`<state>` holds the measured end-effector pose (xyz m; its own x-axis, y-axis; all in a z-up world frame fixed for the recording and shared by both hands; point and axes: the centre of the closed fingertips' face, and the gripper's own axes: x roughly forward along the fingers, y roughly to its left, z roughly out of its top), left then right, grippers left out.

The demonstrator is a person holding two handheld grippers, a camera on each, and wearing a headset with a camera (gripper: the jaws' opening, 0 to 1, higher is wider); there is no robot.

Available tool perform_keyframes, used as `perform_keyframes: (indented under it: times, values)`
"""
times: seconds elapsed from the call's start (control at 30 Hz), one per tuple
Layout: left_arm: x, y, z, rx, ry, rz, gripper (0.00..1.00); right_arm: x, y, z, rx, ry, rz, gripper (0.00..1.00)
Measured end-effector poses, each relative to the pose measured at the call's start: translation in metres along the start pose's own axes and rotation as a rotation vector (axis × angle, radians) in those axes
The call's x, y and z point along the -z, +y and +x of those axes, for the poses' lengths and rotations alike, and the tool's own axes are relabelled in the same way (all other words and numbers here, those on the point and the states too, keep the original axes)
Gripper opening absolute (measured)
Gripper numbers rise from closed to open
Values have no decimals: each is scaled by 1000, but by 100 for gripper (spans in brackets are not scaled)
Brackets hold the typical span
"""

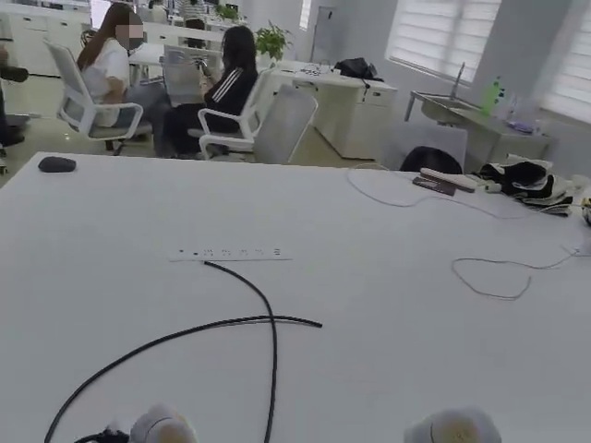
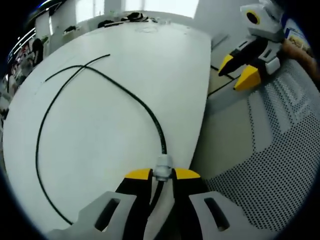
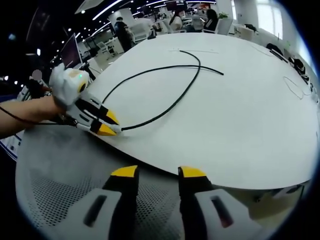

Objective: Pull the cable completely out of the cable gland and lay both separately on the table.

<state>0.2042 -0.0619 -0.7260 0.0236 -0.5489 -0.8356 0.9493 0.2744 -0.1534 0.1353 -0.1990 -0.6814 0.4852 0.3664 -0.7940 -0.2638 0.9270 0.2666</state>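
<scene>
A long black cable (image 1: 272, 360) lies in a crossing loop on the white table (image 1: 388, 351). One end of the cable (image 2: 150, 112) runs into a small white cable gland (image 2: 163, 169) at the table's near edge. My left gripper (image 2: 162, 175) is shut on that gland, yellow tips on either side of it. In the right gripper view the left gripper (image 3: 106, 125) sits at the table's edge with the cable (image 3: 170, 107) leading away from it. My right gripper (image 3: 158, 172) is open and holds nothing, off the table's edge. It also appears as the right gripper (image 2: 239, 70) in the left gripper view.
A flush socket strip (image 1: 231, 253) sits mid-table. A thin white wire (image 1: 489, 277) loops at the right, with dark clutter (image 1: 526, 177) behind it and a black mouse (image 1: 57, 164) at the far left. People sit on chairs beyond the table. A perforated mesh surface (image 2: 270, 150) lies below the near edge.
</scene>
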Motion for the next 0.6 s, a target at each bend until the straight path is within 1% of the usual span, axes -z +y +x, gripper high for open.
perform_keyframes:
  times: [0.07, 0.1, 0.17, 0.2, 0.23, 0.3, 0.33, 0.37, 0.43, 0.47, 0.5, 0.53, 0.57, 0.6]
  values:
    - [-9, 2, -13, -6, -26, -1, 17, 0, 1, 0, -4, 0, -1, 31]
    - [-16, 4, -22, -15, -58, 6, 17, 0, 1, 0, -5, 1, -3, 31]
    - [-27, 3, -39, -23, -88, 6, 17, 0, 2, 0, -9, 6, -9, 31]
    - [-30, 3, -45, -25, -96, 15, 17, 1, 3, 1, -13, 9, -14, 30]
    - [-35, 4, -54, -39, -107, 40, 17, 2, 5, 1, -23, 20, -17, 30]
    - [-39, 3, -67, -54, -110, 59, 17, 3, 6, 2, -28, 30, -25, 30]
    - [-45, 1, -77, -61, -122, 76, 17, 3, 6, 2, -28, 30, -31, 30]
    - [-50, 0, -84, -69, -142, 89, 17, 3, 6, 2, -30, 33, -37, 30]
    - [-56, -4, -98, -81, -160, 96, 17, 3, 5, 3, -26, 39, -40, 30]
    - [-60, -5, -106, -98, -171, 117, 17, 2, 3, 3, -11, 34, -47, 29]
    - [-61, -5, -110, -108, -171, 126, 17, -1, 0, 2, 6, 21, -59, 27]
    - [-61, -5, -114, -118, -171, 140, 17, -1, -1, 2, 13, 17, -58, 26]
    - [-62, -4, -119, -132, -175, 166, 17, -2, -2, 1, 16, 15, -54, 26]
    - [-63, -5, -122, -142, -178, 168, 17, -1, -2, 1, 20, 20, -47, 28]
